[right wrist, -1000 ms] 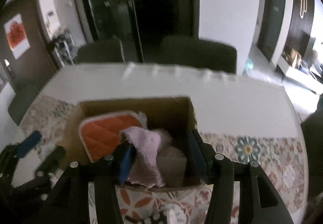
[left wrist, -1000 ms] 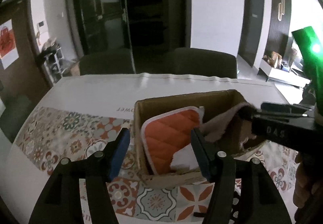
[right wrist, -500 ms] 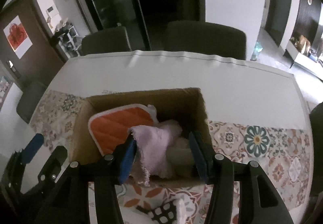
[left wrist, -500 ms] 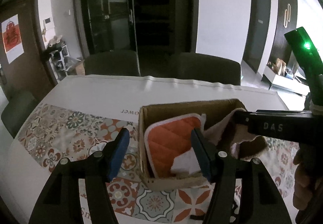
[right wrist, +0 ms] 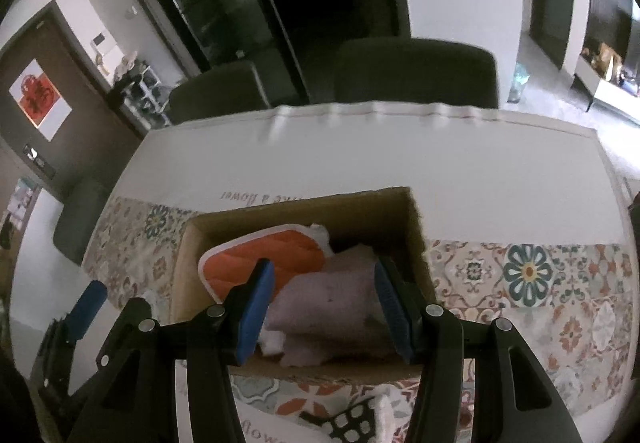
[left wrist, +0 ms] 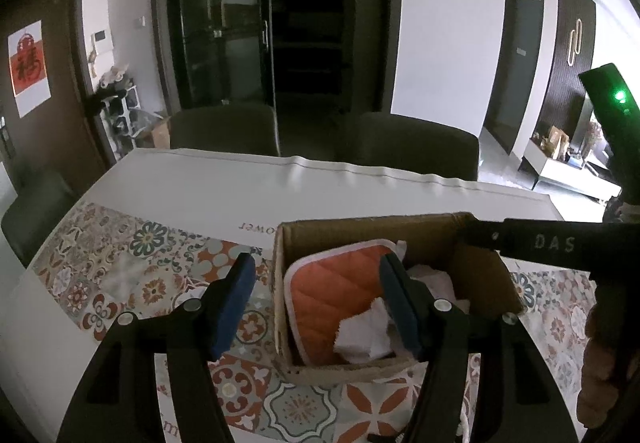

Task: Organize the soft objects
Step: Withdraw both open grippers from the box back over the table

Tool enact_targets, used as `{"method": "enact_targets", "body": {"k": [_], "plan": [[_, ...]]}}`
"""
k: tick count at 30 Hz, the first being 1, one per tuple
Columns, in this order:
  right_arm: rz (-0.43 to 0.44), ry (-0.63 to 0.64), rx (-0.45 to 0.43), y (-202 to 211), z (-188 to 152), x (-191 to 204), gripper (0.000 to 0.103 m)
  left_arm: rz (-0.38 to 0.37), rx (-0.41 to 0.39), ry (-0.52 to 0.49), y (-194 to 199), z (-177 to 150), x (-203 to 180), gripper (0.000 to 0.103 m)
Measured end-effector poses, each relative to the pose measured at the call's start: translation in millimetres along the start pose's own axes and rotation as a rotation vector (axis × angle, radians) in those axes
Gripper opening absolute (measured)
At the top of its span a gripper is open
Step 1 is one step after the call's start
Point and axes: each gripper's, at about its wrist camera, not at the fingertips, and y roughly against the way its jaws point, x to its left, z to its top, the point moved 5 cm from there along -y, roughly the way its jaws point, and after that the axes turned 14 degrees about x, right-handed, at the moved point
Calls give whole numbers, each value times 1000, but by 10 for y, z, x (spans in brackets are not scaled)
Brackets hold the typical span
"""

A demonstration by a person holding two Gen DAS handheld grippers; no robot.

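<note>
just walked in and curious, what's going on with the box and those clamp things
A person holding a two-finger gripper in each hand is packing soft items into a cardboard box on a patterned tablecloth. An orange quilted pad, white cloths and a pinkish towel lie inside. The right gripper hangs open above the towel, apparently not gripping it. The left gripper is open and empty beside the box. A black-and-white checked cloth waits outside.
</note>
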Motion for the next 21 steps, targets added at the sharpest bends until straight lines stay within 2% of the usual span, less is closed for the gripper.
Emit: {"method": "enact_targets", "body": {"k": [10, 21], "plan": [[-21, -10, -132, 394, -447, -116, 54, -48, -33, -30, 273, -345, -172, 64], [-97, -38, -266, 697, -1373, -405, 54, -80, -80, -122, 630, -1040, -479, 64]]}}
